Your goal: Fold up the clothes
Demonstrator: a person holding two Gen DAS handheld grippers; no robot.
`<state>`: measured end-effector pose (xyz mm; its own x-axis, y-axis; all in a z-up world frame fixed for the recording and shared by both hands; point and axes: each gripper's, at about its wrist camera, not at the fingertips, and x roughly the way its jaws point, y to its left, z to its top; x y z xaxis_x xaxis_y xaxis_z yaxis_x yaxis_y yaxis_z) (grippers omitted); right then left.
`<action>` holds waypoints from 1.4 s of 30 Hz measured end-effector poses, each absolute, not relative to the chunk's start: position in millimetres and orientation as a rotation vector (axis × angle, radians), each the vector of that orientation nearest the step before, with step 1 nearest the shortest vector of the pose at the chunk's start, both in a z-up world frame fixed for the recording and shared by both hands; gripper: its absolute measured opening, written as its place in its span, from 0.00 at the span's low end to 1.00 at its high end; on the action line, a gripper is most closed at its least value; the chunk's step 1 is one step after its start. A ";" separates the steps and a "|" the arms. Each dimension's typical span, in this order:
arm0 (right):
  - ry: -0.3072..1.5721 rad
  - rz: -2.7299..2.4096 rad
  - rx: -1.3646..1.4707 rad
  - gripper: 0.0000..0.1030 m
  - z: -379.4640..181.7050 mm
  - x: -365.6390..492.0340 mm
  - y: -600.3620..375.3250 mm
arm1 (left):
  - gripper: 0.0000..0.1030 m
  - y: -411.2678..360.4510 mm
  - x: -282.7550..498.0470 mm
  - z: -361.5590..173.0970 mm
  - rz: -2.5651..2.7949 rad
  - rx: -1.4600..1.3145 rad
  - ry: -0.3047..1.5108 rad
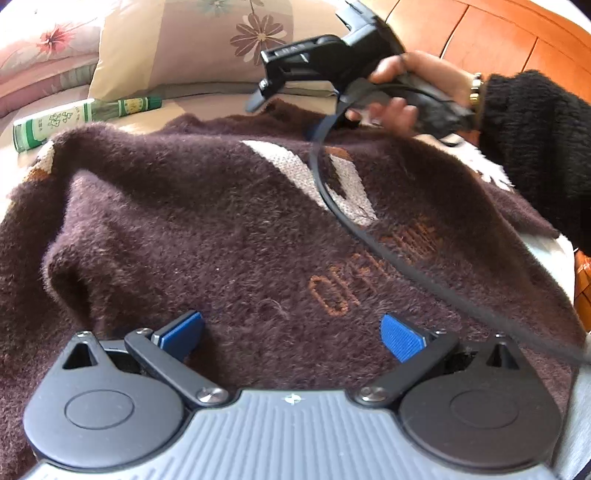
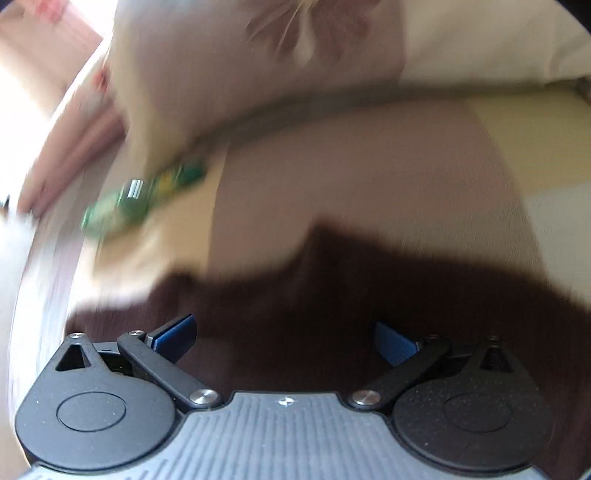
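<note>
While my left claw (image 1: 291,336) is hanging just over the fuzzy brown sweater (image 1: 207,236), its two blue pads (image 1: 400,338) are standing wide apart with nothing between them. They are holding nothing. The sweater is lying spread out and a bit lumpy on the bed, filling most of what my left claw is seeing. Orange letters (image 1: 373,269) are showing on it near the right pad, and a cream patch (image 1: 291,166) is sitting higher up in the knit.

Farther out, my right claw (image 1: 258,98) is pointing at the far edge of the sweater. My hand (image 1: 413,92) is gripping its black handle, and a fuzzy black sleeve (image 1: 535,125) is covering my arm. A black cable (image 1: 354,218) is looping from that claw down across the sweater.

From its own camera, my right claw (image 2: 284,339) is also spread wide, with its blue pads (image 2: 393,349) gripping nothing. Everything there is looking smeary. The dark sweater (image 2: 332,288) is lying right under the pads.

Past the sweater, a green bottle (image 1: 77,118) is lying on its side on the beige bed sheet (image 1: 199,101). In the right claw's view the same bottle (image 2: 140,201) is looking blurry. A flowered pillow (image 1: 207,40) is resting behind it, and an orange wooden headboard (image 1: 491,33) is standing at the far right.
</note>
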<state>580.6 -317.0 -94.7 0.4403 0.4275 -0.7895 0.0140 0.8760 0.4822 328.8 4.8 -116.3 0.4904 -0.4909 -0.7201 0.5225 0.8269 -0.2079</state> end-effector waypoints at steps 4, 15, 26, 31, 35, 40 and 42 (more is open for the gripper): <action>1.057 0.260 0.483 1.00 -93.9 593.6 -321.9 | 0.99 5.6 330.4 -118.7 -0.624 0.035 0.857; 1.116 0.505 0.543 1.00 -43.1 506.0 -305.2 | 0.99 0.0 323.1 -121.0 -0.612 0.101 0.843; 1.165 0.369 0.593 1.00 -88.1 511.0 -288.9 | 0.99 6.6 327.5 -116.4 -0.618 0.072 0.851; 1.128 0.398 0.551 1.00 -85.1 494.2 -287.4 | 0.99 8.3 324.4 -111.4 -0.597 0.107 0.862; 1.131 0.394 0.519 1.00 -69.7 480.8 -288.6 | 0.99 12.5 320.6 -109.7 -0.575 0.155 0.859; 1.040 0.318 0.357 1.00 -37.7 489.8 -272.8 | 0.99 26.2 322.3 -105.5 -0.571 0.151 0.861; 1.074 0.284 0.301 1.00 -47.3 498.9 -257.6 | 0.99 33.2 322.6 -104.2 -0.578 0.149 0.863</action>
<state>498.9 -257.6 -47.3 0.4479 0.3698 -0.8140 -0.0802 0.9234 0.3753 322.6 33.2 -104.2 0.5080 -0.4191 -0.7525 0.5361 0.8377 -0.1046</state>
